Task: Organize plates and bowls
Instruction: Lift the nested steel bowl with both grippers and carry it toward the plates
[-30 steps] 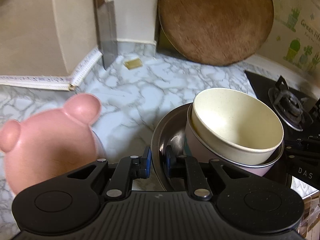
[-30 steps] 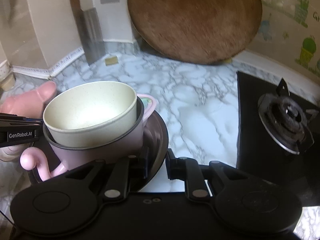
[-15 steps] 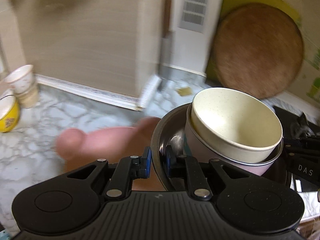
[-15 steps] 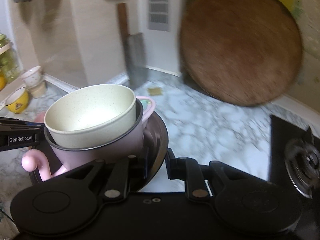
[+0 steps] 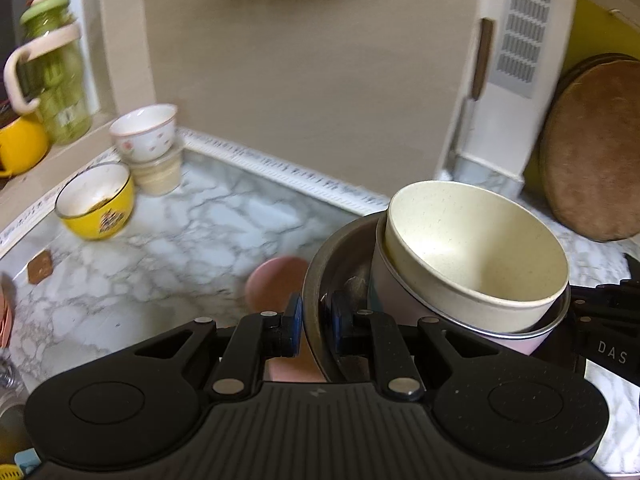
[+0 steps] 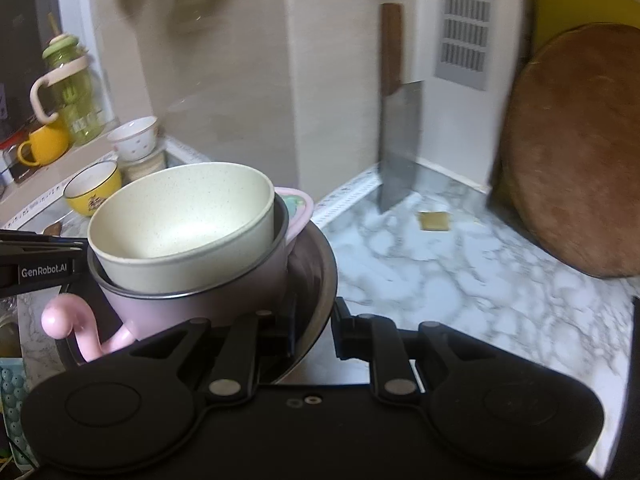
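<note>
Left wrist view: the left gripper has its jaws clamped on the near-left rim of a metal plate carrying a pink bowl with a cream bowl nested inside, above the marble bench; a yellow bowl stands far left.

Right wrist view: the right gripper has its jaws closed on the same plate's right rim, a cleaver leaning on the wall beyond.
</note>
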### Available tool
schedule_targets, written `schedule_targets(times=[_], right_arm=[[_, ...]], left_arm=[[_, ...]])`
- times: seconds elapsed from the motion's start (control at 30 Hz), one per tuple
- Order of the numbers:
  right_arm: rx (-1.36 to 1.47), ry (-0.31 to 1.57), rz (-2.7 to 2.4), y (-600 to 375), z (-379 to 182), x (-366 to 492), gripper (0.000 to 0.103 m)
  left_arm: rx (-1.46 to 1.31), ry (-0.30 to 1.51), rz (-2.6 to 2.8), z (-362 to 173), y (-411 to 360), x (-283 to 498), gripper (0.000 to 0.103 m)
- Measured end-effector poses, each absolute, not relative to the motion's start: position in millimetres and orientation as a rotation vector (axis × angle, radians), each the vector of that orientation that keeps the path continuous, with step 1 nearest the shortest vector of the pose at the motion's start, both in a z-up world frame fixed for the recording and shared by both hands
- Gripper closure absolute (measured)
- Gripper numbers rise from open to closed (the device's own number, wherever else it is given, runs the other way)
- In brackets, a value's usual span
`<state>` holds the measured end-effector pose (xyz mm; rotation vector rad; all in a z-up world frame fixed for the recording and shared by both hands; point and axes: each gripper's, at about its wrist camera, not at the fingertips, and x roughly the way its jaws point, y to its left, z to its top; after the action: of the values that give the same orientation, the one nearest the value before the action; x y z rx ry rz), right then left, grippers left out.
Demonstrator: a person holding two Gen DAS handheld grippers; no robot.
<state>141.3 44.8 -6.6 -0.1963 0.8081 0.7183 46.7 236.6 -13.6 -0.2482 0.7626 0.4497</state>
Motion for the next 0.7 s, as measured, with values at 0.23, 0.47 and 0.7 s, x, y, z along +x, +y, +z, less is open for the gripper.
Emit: schedule_targets(times=[0.23,0.47,0.7], right_arm=[[-0.238,0.835,0.748,70,-34,144,0.085],[-0.248,0.848,0.751,76,-49,149,0.085],[-0.274,0.834,0.75,79,-60,145,0.085]], left_arm=[[-0.269,0.8,0.483,-40,250,48,0.089],[-0.258,0.803,0.487,-52,252,54,0.09],[-0.246,0.803,0.498,-63,251,54,0.09]])
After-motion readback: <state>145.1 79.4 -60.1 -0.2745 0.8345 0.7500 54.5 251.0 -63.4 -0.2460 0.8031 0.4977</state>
